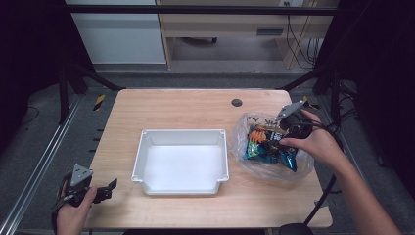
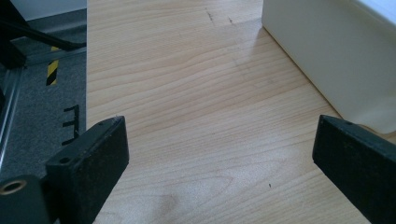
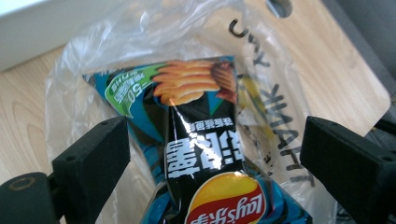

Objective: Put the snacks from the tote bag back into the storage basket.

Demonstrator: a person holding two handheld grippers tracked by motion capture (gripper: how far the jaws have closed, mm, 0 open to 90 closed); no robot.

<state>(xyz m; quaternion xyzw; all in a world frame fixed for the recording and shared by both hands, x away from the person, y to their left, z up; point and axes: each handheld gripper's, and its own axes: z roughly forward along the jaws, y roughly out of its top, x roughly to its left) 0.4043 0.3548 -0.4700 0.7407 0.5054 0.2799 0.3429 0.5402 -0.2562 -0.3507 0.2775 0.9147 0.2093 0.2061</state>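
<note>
A pale wood-grain table point(image 1: 186, 105) with a smooth matt finish holds a white matt plastic tray point(image 1: 139, 155) at centre. At its three o'clock, a glossy, crinkled foil chip packet point(image 3: 205, 149) lies inside a clear, shiny plastic bag point(image 3: 93, 60). Matt black pads point(image 2: 91, 154) face the jaws.

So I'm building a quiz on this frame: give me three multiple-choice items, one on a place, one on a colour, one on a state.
1. Where is the chip bag?
A. in the tray
B. in the clear plastic bag
C. on the floor

2. What colour is the tray?
A. white
B. red
C. black

3. How is the left gripper?
A. shut on the tray
B. shut on a cable
C. open

Answers:
1 B, clear plastic wraps around it.
2 A, its walls and floor are white.
3 C, its jaws stand wide apart over bare table.
</note>
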